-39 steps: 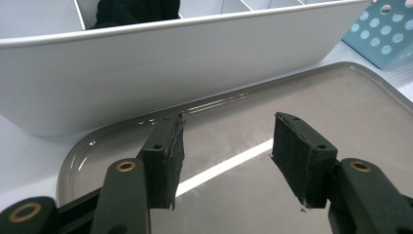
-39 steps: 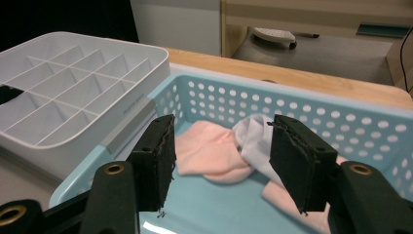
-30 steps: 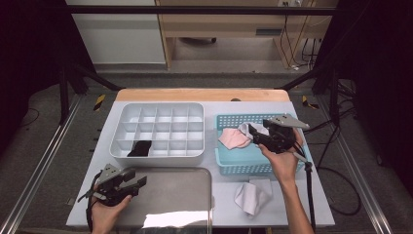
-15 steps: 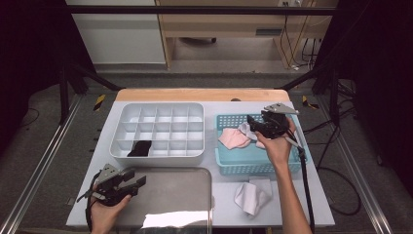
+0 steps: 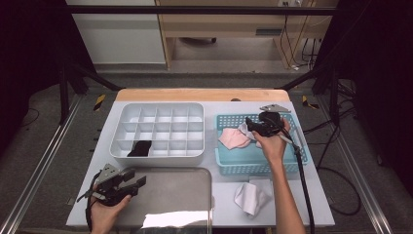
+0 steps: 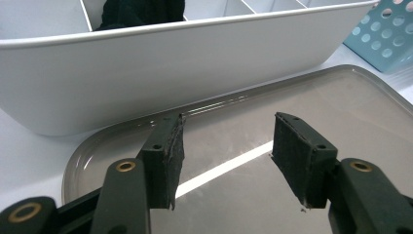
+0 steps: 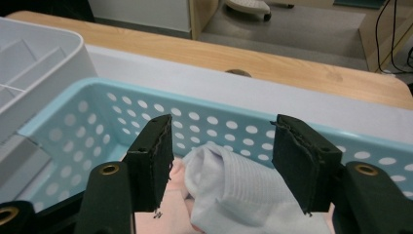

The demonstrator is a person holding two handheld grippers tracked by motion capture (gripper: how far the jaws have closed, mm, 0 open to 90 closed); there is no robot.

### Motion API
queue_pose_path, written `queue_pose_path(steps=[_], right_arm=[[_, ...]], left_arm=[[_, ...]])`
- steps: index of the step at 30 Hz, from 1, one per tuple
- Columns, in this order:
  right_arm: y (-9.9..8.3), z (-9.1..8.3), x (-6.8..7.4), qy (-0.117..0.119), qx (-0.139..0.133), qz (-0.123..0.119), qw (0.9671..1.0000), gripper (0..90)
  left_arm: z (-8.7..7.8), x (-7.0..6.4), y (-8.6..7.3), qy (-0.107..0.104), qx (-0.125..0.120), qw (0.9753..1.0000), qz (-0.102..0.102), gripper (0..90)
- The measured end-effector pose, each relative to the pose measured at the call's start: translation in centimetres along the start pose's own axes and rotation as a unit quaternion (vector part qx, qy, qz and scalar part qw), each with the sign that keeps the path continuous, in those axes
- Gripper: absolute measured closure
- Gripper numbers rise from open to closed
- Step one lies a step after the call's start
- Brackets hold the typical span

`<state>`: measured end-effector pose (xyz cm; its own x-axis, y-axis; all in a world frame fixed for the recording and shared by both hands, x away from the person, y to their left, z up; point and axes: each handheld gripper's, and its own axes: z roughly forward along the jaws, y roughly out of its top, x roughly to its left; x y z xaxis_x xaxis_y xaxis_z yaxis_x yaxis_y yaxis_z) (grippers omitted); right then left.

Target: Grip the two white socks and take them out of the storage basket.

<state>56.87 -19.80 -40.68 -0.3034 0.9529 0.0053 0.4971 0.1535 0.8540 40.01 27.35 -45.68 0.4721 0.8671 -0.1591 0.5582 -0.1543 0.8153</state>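
The right gripper (image 5: 253, 127) hovered inside the blue perforated basket (image 5: 292, 163) at the right of the desk (image 5: 221, 195), its jaws spread wide and holding nothing, one on each side of a pale, ribbed sock (image 7: 243, 192) without touching it. That sock lay against a pink cloth (image 5: 233, 139), perhaps another sock, in the basket's left half. The left gripper (image 5: 131, 183) rested low over the grey metal tray (image 5: 185, 195) at the desk's near edge, its jaws likewise wide apart and empty. Behind the tray stood the white compartment organiser (image 5: 160, 131), with a black item (image 5: 141, 147) in a front compartment. A white cloth (image 5: 249, 197) lay on the desk beside the tray.
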Motion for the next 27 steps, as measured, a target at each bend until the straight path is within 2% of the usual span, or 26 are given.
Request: queue_pose_path(steps=[3, 4, 13, 17, 21, 25, 27], right_arm=[[-0.2, 0.5, 0.0, -0.001, 0.006, 0.001, 1.0000, 39.0], [-0.4, 1.0, 0.0, -0.001, 0.008, 0.009, 0.9999, 39.0], [-1.1, 2.6, 0.0, -0.013, 0.036, -0.001, 0.9993, 36.6], [-1.4, 3.2, -0.3, -0.022, 0.047, 0.013, 0.9985, 35.9], [-1.7, 3.7, -0.5, -0.027, 0.057, 0.015, 0.9979, 36.0], [-1.7, 3.9, -0.7, -0.027, 0.059, 0.023, 0.9977, 36.6], [-1.9, 4.1, -0.8, -0.021, 0.068, 0.029, 0.9970, 36.6]], left_arm=[[0.0, 0.0, 0.0, 0.000, 0.000, 1.0000, 0.001, 43.6], [0.0, 0.0, 0.0, 0.000, 0.001, 1.0000, 0.002, 43.6], [0.1, 0.0, 0.0, 0.000, 0.003, 1.0000, 0.001, 43.7], [0.1, 0.1, 0.0, 0.001, 0.002, 1.0000, 0.000, 43.7], [0.1, 0.1, 0.0, 0.001, 0.002, 1.0000, 0.001, 43.7], [0.1, 0.1, -0.1, 0.001, 0.002, 1.0000, -0.001, 43.8], [0.1, 0.1, -0.1, 0.000, 0.003, 1.0000, -0.001, 43.9]])
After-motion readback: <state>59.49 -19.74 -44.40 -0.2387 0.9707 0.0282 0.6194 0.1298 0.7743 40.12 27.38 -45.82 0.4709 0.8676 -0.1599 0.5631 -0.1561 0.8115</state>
